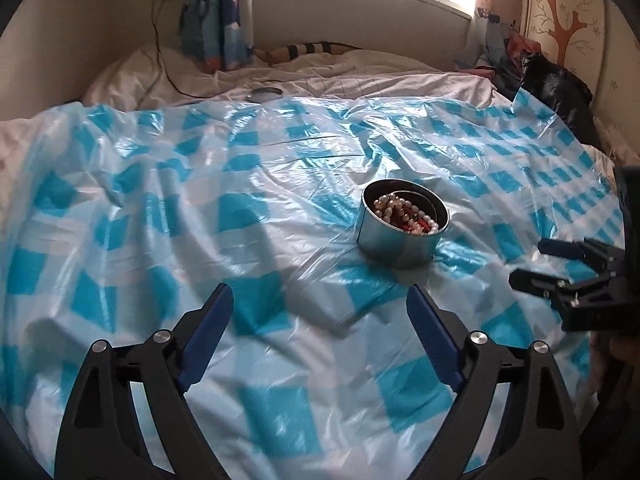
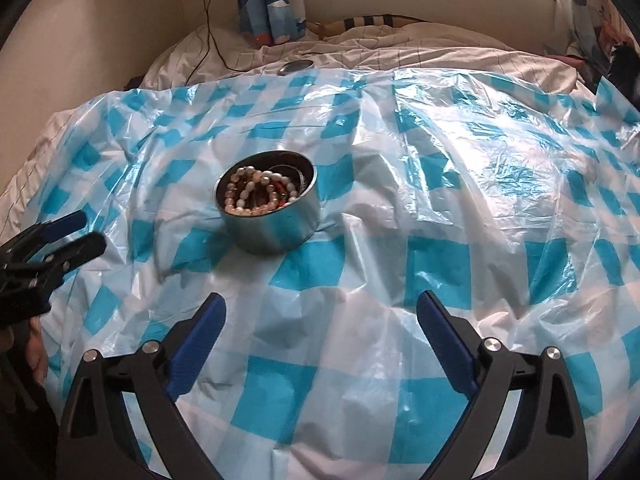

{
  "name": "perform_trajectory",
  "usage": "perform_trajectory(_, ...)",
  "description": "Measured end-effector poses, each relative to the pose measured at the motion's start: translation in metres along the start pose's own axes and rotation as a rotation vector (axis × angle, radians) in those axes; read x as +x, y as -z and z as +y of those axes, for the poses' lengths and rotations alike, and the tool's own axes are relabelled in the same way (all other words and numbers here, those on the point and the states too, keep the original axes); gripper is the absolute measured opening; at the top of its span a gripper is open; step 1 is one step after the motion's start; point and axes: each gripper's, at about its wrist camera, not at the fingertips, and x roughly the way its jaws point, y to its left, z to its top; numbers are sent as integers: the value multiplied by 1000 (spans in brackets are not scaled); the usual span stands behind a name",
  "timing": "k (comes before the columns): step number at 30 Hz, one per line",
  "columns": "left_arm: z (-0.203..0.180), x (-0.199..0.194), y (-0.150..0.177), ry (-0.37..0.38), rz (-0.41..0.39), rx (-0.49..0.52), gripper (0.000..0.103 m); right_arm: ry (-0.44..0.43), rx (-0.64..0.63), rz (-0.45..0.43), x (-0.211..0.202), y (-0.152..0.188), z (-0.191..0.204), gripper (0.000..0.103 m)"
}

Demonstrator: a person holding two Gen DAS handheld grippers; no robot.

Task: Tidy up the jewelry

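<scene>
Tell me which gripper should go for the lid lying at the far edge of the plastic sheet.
Left, probably. The lid lies on the far left side, beyond the tin. The left gripper is open and empty, and the right gripper would have to reach across the tin.

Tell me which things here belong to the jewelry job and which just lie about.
For the job: round metal tin, bead bracelets inside it, round lid at the sheet's far edge.
Lying about: checked plastic sheet, cable, curtain, dark clothes.
</scene>
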Motion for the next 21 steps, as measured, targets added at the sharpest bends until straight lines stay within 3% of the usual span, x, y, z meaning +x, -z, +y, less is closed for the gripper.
perform_trajectory(7, -4, -32, 5, -60, -75, 35, 91, -5, -34, -19, -15, 2, 21, 93)
perform_trajectory(21, -10, -47, 25, -88, -90, 38, 94, 14, -19, -24, -35, 29, 23, 96)
